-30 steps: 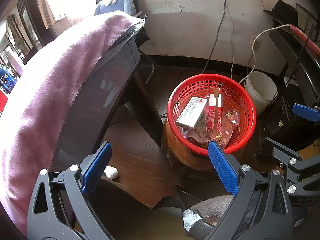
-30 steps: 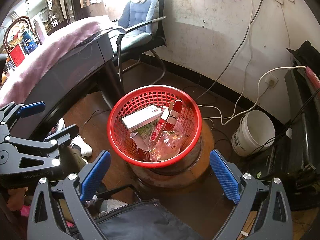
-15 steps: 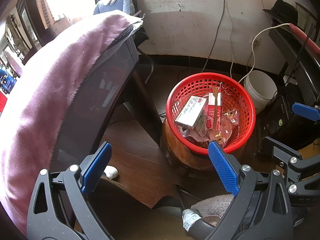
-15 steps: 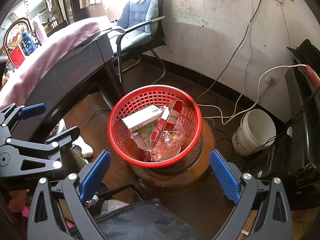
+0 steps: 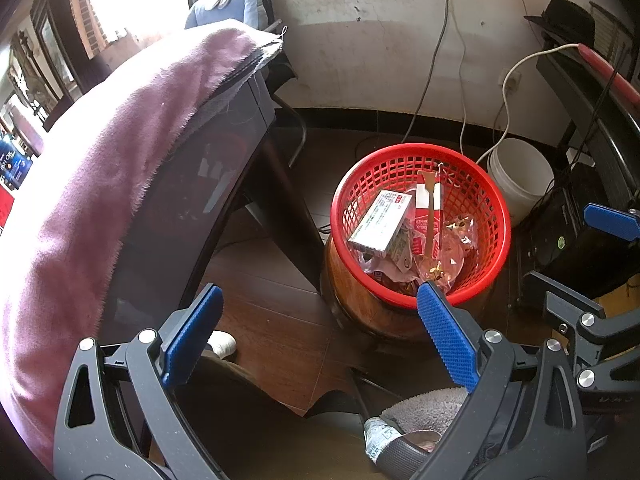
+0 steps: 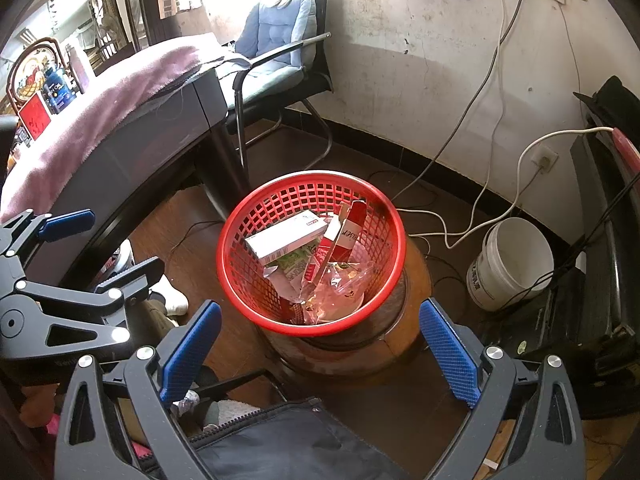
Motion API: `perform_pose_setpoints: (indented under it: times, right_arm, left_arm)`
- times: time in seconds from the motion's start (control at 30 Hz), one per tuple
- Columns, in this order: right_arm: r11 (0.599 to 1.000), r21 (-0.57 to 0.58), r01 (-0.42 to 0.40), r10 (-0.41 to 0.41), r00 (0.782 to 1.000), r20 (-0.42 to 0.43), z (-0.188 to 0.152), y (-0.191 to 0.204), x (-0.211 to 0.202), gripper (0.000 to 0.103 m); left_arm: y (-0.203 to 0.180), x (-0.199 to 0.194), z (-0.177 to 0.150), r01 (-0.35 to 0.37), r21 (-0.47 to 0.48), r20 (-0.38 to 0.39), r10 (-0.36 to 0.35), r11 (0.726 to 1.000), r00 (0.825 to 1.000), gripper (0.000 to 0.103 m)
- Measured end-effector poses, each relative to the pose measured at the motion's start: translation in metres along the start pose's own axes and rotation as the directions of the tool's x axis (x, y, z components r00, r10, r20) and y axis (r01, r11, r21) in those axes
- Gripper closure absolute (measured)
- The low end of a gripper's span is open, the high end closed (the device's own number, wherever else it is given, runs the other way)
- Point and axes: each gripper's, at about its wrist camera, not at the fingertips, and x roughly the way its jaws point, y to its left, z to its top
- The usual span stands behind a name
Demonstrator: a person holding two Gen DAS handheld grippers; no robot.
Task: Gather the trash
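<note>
A red mesh basket (image 6: 394, 236) (image 5: 502, 212) sits on a round wooden stool (image 6: 416, 276). Inside lie a white carton (image 6: 286, 236) (image 5: 380, 226), a red-and-white pack (image 6: 348, 232), a flat stick and clear crumpled wrappers (image 6: 344, 284). My right gripper (image 6: 318, 344) hovers just in front of the basket, open and holding nothing. My left gripper (image 5: 320, 334) hangs to the left of the basket, open, with its right pad (image 5: 446, 336) overlapping the near rim. Each gripper shows at the edge of the other's view.
A dark table under a purple cloth (image 5: 100, 168) (image 6: 100, 108) stands to the left. A cushioned chair (image 6: 276, 40) is by the wall. A white bucket (image 6: 512, 264) and cables lie to the right. A dark bag (image 6: 288, 444) is below me.
Both grippers stay open and nearly still. The views shift only slightly.
</note>
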Motion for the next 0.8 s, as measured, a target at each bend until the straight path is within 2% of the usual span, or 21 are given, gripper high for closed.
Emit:
perform_pose_setpoints:
  times: [0.8]
  right_arm:
    - [1.0, 0.022, -0.018, 0.018, 1.0, -0.013, -0.0018, -0.0006, 0.0018, 0.006]
  left_arm:
    - [-0.001, 0.0024, 0.0004, 0.003, 0.003, -0.012, -0.003, 1.0, 1.0, 0.008]
